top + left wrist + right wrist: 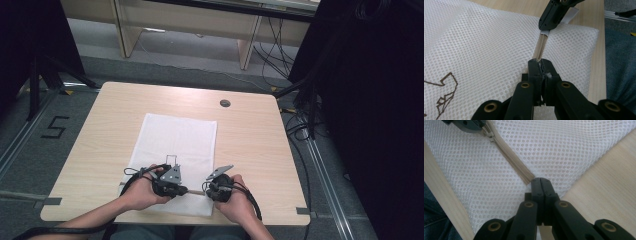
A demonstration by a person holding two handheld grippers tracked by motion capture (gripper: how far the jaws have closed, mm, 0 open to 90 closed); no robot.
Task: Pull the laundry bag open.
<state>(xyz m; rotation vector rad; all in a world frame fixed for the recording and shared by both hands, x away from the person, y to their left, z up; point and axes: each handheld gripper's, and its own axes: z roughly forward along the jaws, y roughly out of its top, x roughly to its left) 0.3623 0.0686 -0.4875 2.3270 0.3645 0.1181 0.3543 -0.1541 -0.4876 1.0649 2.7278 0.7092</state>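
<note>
Left gripper and right gripper clamp the mesh bag's zipper; its brown print seems illegible.

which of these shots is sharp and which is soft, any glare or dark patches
High view: soft and low in detail, black unlit masses at both sides, even light on the pale wooden table, no glare. Left gripper view: white mesh laundry bag crisp mid-frame, the left gripper near the lens slightly soft. Right gripper view: beige zipper sharp, blue denim corner dim.

A light wooden surface has a small round grommet near its far edge. Beyond it, black cables trail across the grey floor.
</note>
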